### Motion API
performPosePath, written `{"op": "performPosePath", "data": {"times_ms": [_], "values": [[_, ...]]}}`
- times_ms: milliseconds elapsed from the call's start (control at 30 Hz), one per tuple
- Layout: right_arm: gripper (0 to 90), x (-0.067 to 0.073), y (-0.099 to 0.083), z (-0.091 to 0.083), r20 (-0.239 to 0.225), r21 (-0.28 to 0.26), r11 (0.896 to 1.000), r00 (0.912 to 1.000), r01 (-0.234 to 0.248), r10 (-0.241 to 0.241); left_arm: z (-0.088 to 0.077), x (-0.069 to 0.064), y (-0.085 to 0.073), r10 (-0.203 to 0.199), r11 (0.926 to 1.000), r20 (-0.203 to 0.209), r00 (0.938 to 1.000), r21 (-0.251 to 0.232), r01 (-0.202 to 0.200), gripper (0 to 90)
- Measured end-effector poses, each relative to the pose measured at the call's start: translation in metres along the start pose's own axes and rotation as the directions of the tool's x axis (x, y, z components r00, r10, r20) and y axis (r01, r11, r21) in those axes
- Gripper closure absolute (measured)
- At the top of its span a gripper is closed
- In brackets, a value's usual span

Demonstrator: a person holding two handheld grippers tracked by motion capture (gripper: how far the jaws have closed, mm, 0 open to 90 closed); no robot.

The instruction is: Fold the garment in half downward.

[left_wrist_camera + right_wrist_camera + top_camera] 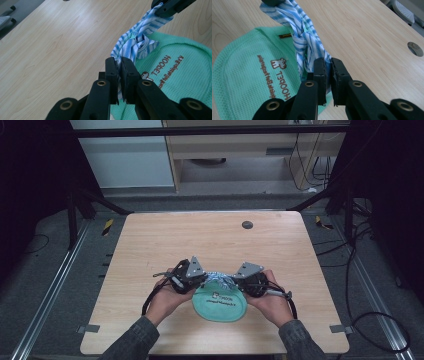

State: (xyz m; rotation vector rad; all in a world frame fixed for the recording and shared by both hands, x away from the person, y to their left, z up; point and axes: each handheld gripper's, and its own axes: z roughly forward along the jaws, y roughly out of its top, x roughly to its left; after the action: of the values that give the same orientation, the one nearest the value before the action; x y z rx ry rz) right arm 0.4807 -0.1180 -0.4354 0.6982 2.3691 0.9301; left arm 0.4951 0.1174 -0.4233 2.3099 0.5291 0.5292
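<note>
There are two grippers, the left gripper (204, 279) and the right gripper (236, 281), and two hands hold them, one left hand (167, 299) and one right hand (272, 301). On the one table (210, 235) lies one green cloth (220, 304), and one striped strip (220, 279) of blue and white is tied in one knot (304, 40). The table has one round hole (247, 225), and each gripper has two jaws.

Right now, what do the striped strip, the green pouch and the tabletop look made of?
Striped strip: thin woven cloth, matte; it twists and creases, blue and white stripes. Green pouch: waffle-textured fabric, probably knit or mesh, soft, with printed brown lettering. Tabletop: pale wood-grain surface, likely laminate, slight sheen. Each hand-held gripper, left and right, is clamped on the strip.
</note>
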Motion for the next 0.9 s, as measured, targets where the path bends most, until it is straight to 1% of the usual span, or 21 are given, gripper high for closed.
{"op": "performPosePath", "data": {"times_ms": [167, 300, 433, 533, 733, 800, 900], "values": [[83.2, 0.004, -0.003, -0.002, -0.003, -0.005, 1.000, 1.0000, 0.007, -0.007, 0.000, -0.004, -0.004, 0.014, 0.9998, 0.004, 0.9999, 0.012, -0.014, 85.0], [83.1, 0.008, -0.006, -0.003, -0.013, -0.008, 1.000, 0.9998, 0.012, -0.012, 0.000, -0.006, -0.008, 0.013, 0.9998, 0.012, 0.9998, 0.013, -0.013, 84.9], [83.0, 0.010, -0.010, -0.002, -0.020, -0.009, 1.000, 0.9997, 0.013, -0.013, 0.002, -0.007, -0.012, 0.002, 0.9999, 0.018, 0.9998, 0.014, -0.002, 85.0], [83.0, 0.013, -0.012, -0.002, -0.022, -0.010, 1.000, 0.9997, 0.007, -0.007, 0.001, -0.008, -0.014, 0.006, 0.9999, 0.018, 0.9998, 0.016, -0.007, 84.9], [83.0, 0.016, -0.015, -0.001, -0.024, -0.016, 1.000, 0.9997, 0.002, -0.002, 0.001, -0.009, -0.018, -0.004, 1.0000, 0.027, 0.9996, 0.005, 0.004, 84.9], [83.1, 0.016, -0.015, 0.000, -0.023, -0.017, 1.000, 0.9997, 0.000, -0.001, 0.000, -0.009, -0.018, -0.003, 1.0000, 0.022, 0.9997, 0.001, 0.003, 84.9], [83.1, 0.017, -0.014, 0.000, -0.021, -0.017, 1.000, 0.9998, -0.002, 0.002, 0.000, -0.007, -0.018, -0.022, 0.9997, 0.023, 0.9995, -0.010, 0.022, 84.9]]}}
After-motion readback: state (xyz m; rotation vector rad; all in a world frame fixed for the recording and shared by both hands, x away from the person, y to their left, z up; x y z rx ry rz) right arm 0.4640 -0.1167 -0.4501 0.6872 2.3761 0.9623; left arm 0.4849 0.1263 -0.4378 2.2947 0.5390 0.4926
